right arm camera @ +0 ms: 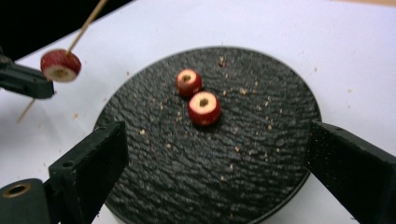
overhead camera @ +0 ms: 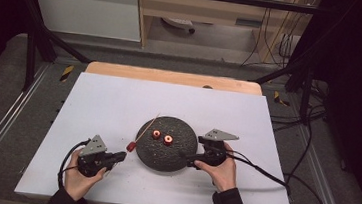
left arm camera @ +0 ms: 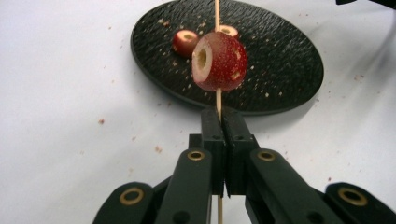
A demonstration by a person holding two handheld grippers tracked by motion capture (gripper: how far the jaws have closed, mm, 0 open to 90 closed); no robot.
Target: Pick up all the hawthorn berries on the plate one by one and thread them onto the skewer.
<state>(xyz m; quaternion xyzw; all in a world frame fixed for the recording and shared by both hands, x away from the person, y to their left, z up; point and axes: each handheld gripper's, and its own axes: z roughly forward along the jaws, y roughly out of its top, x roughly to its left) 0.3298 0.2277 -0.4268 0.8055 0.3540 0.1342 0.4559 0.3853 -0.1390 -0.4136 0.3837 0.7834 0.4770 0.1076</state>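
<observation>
A black textured plate lies mid-table with two red cored fruits on it. My left gripper is shut on a thin wooden skewer just left of the plate. One cored red fruit is threaded on the skewer just beyond the jaws. In the left gripper view the jaws pinch the skewer below that fruit. My right gripper stands open at the plate's right edge. Its jaws straddle the plate, short of the two fruits, with nothing between them.
A white sheet covers the table, with a wooden edge at the back. Crumbs dot the plate and the sheet. Cables trail off to the right. A black frame stands around the table.
</observation>
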